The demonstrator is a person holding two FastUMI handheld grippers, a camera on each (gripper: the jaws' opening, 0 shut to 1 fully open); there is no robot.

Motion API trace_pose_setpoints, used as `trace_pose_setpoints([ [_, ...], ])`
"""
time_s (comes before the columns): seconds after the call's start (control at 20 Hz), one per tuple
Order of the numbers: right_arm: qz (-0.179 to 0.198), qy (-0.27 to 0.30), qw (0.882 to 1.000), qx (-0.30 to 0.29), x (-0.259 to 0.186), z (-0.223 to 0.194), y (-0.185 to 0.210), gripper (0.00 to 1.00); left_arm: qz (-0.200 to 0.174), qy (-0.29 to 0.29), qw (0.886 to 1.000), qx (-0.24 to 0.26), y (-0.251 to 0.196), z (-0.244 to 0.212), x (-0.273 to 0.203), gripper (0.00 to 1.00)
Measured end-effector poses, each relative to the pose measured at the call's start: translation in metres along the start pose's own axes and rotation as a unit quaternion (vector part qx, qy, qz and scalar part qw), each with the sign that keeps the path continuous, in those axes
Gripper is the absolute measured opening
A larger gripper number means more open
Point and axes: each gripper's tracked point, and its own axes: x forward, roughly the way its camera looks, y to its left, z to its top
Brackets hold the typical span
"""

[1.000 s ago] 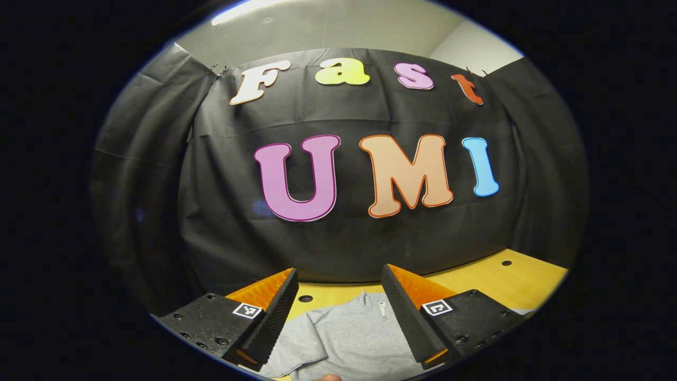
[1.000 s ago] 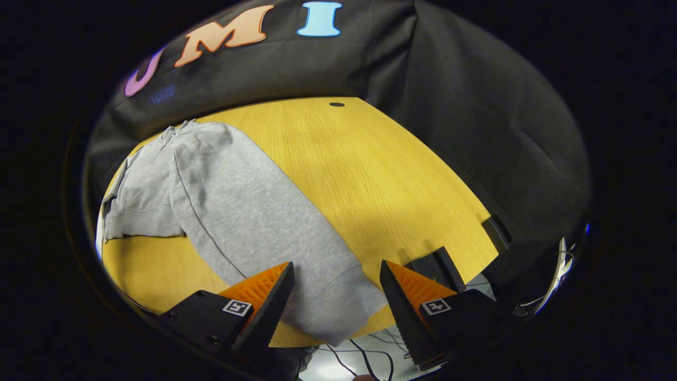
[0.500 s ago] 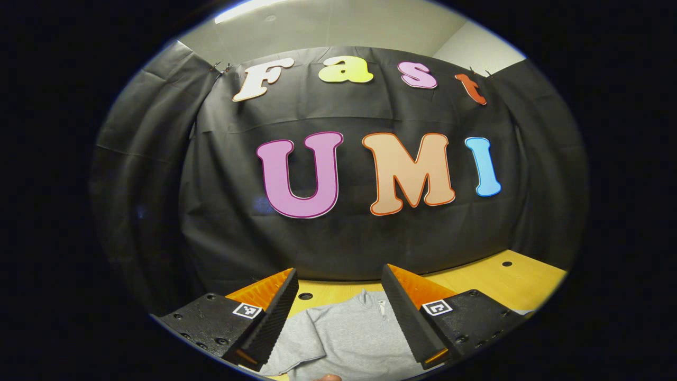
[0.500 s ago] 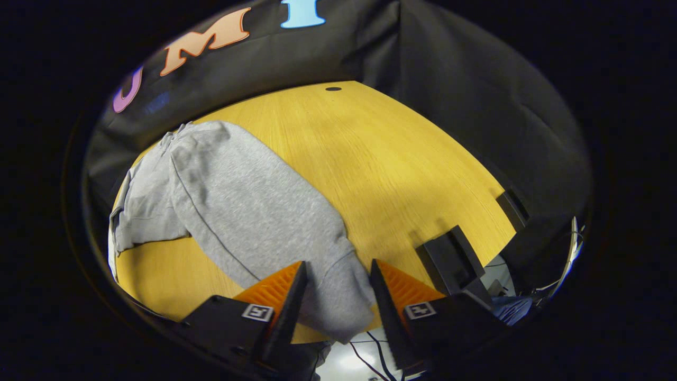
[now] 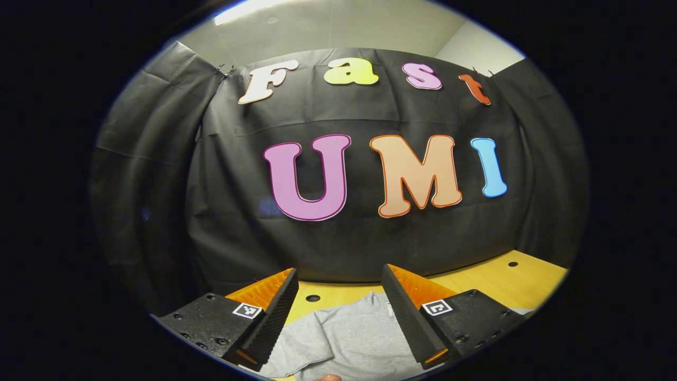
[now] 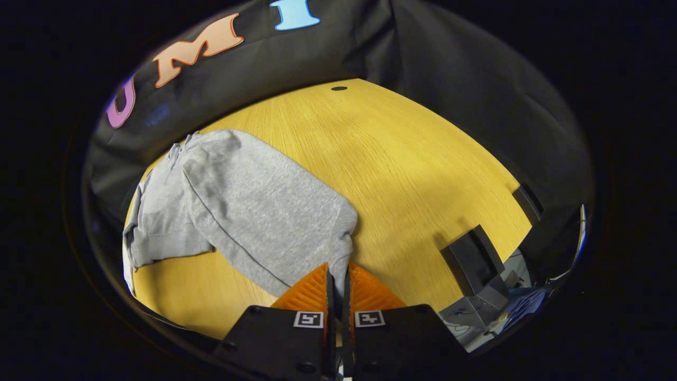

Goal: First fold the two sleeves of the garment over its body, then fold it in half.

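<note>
The garment (image 6: 248,211), a grey sweatshirt, lies flat on the yellow wooden table (image 6: 412,169), its collar toward the far black cloth wall and its body spread to the left of the scene. In the right gripper view, we see the right gripper (image 6: 337,278) with its orange fingers pressed nearly together on the cuff end of one sleeve (image 6: 275,211), a thin fold of grey cloth caught between them. That sleeve runs as a long band from the shoulder near the collar, diagonally toward us and to the right, ending at the jaws; the cloth bunches just beyond the fingertips, so we judge the cuff is lifted slightly off the table.

In the left gripper view, our left gripper (image 5: 338,296) has its fingers spread wide and holds nothing, hovering above the near part of the garment (image 5: 349,338), looking along the table toward the far wall.

We judge the step in hand to be the first sleeve fold. The body lies to the left and far from the pinched cuff, so the coming move should carry the cuff leftward across the sleeve's long axis and lay it over the chest. The right gripper is the one already on the sleeve. A loose pinch could let the cloth slip.
</note>
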Motion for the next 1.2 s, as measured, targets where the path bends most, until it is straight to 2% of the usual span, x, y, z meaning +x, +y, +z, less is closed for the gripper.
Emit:
trace_pose_setpoints([
  [0.3, 0.031, -0.042, 0.998, 0.025, -0.005, 0.052, 0.029, 0.07, 0.007, -0.004, 1.0, 0.005, 0.009, 0.003, -0.002, 0.93],
  [0.35, 0.036, -0.052, 0.998, 0.022, -0.006, 0.063, 0.036, 0.07, 0.009, -0.006, 1.0, 0.007, 0.011, 0.005, -0.002, 0.98],
  [0.4, 0.041, -0.061, 0.997, 0.02, -0.006, 0.072, 0.043, 0.07, 0.01, -0.008, 1.0, 0.01, 0.012, 0.005, -0.003, 0.94],
  [0.95, 0.084, -0.132, 0.988, -0.013, -0.012, 0.16, 0.104, 0.07, 0.055, -0.012, 0.998, 0.026, 0.056, 0.01, -0.014, 0.93],
  [1.2, 0.111, -0.152, 0.982, -0.033, -0.015, 0.187, 0.145, 0.07, 0.081, -0.011, 0.996, 0.024, 0.079, 0.009, -0.024, 0.93],
])
